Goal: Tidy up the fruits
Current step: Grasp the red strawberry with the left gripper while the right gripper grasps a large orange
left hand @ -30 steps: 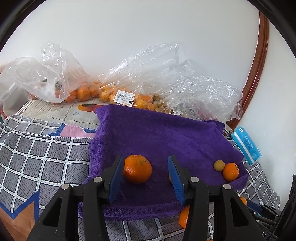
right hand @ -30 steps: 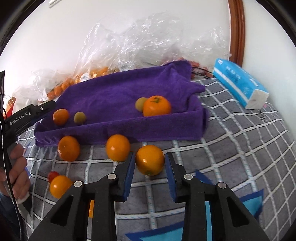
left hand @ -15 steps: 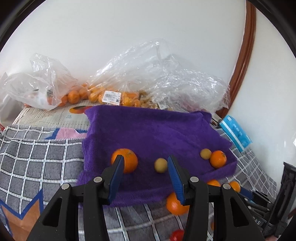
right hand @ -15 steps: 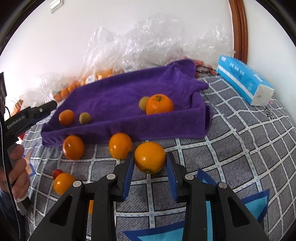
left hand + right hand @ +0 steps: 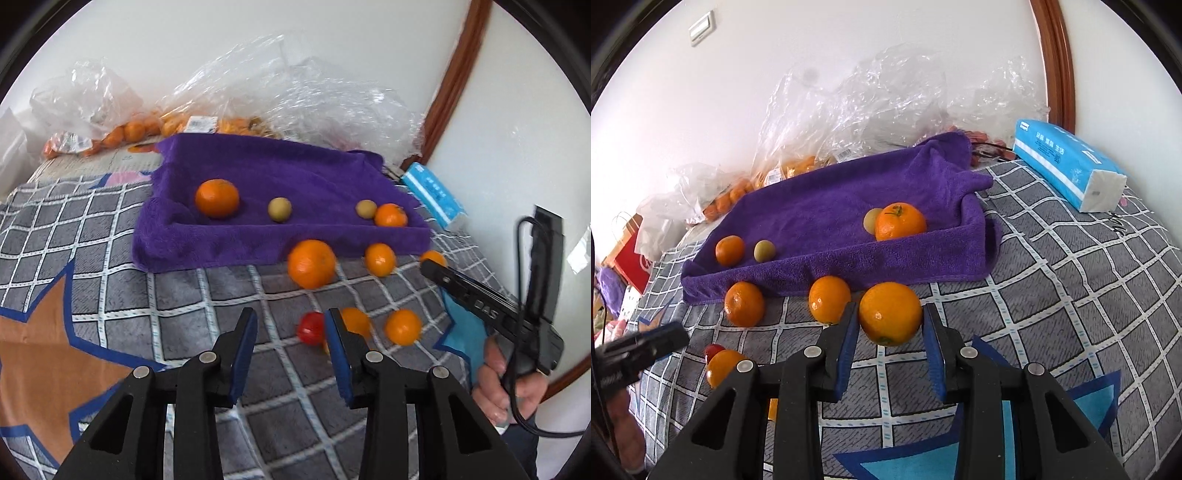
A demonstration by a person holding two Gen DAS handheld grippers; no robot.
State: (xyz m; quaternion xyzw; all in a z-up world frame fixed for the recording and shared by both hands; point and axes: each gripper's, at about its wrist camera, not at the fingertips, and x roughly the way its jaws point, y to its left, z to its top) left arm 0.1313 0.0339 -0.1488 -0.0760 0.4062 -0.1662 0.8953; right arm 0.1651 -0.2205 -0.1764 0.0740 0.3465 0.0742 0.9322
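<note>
A purple towel (image 5: 258,173) (image 5: 820,206) lies on the checked blanket and bears two oranges (image 5: 217,197) (image 5: 900,220) and two small yellow-green fruits (image 5: 279,209) (image 5: 764,251). Several oranges (image 5: 311,263) (image 5: 744,303) and a small red fruit (image 5: 311,328) lie on the blanket in front of it. My left gripper (image 5: 290,350) is open and empty, over the blanket, left of the red fruit. My right gripper (image 5: 890,332) is open with an orange (image 5: 890,313) between its fingers; contact is unclear.
Clear plastic bags (image 5: 295,99) (image 5: 868,110) with more oranges lie against the white wall behind the towel. A blue tissue pack (image 5: 1067,168) (image 5: 432,194) sits at the right. A wooden frame (image 5: 1056,62) stands in the corner.
My left gripper has pulled back from the towel, leaving the orange on it, and now sits over the blanket. My right gripper has moved up around the near orange.
</note>
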